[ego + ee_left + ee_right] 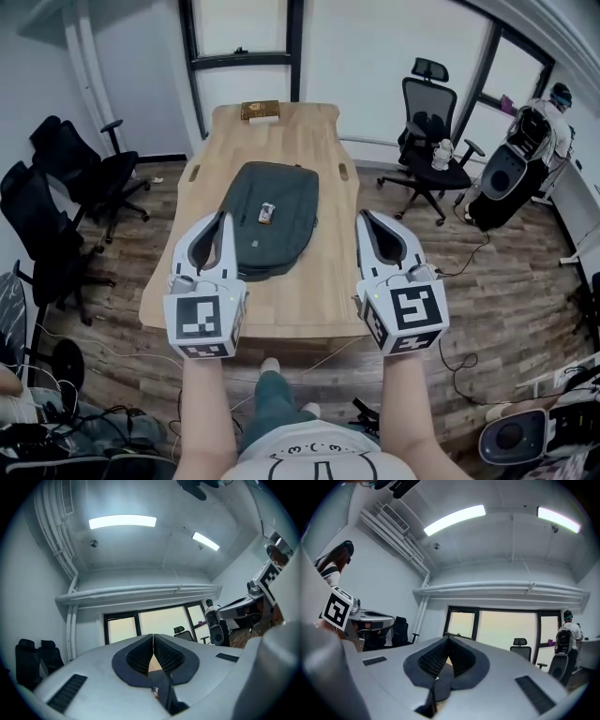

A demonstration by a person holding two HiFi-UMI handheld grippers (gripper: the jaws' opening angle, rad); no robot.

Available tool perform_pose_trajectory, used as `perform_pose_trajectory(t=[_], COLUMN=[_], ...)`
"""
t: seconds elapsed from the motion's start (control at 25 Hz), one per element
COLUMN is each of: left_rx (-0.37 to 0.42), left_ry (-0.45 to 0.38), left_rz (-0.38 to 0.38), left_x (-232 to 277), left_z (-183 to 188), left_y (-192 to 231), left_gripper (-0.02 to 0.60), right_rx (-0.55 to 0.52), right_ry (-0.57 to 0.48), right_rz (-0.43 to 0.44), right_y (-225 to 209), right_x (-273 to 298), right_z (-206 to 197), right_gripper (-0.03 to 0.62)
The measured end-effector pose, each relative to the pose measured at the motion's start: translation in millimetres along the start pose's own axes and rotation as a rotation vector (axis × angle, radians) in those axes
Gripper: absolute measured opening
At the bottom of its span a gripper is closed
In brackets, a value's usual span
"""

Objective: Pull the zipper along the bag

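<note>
Head view: a dark bag [270,217] lies flat on the wooden counter [314,298], flanked by the left tongs [225,219] at its 9 o'clock and the right tongs [362,217] at its 3 o'clock. Left gripper view: tongs [153,638] pressed together, empty. Right gripper view: tongs [448,640] likewise closed, gripping nothing.

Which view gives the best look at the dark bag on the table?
The head view: the bag lies whole on the wooden table, uncovered. Both gripper views aim at windows and ceiling; the bag cannot be made out there.
</note>
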State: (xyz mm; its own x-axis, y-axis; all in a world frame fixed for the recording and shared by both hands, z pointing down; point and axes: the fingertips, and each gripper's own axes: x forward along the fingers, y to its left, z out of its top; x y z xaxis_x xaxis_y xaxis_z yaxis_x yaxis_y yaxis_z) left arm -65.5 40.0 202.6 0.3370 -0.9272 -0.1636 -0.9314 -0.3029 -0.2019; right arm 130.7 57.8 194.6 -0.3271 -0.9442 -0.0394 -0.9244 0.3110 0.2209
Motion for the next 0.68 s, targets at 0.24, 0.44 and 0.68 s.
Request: perform_pose_trajectory(t=[0.24, 0.44, 0.68], left_rx=[-0.018, -0.025, -0.024], left_ry=[-0.014, -0.027, -0.016], left_rz=[0.017, 0.033, 0.029], left_x=[-27.1, -39.4, -58.2], left_z=[4.3, 10.7, 6.0], left_y=[1.2, -0.2, -9.2], left_gripper=[0.018, 0.018, 0.018], right_rx=[0.002, 0.008, 0.021], right_ry=[-0.01, -0.027, -0.022], right_rz=[0.004, 0.002, -0.004], right_y=[13.5, 16.1, 20.7], right_x=[-20.8, -33.7, -52.2], right_z=[-0.3, 2.6, -3.6], right_gripper=[0.052, 0.052, 0.051])
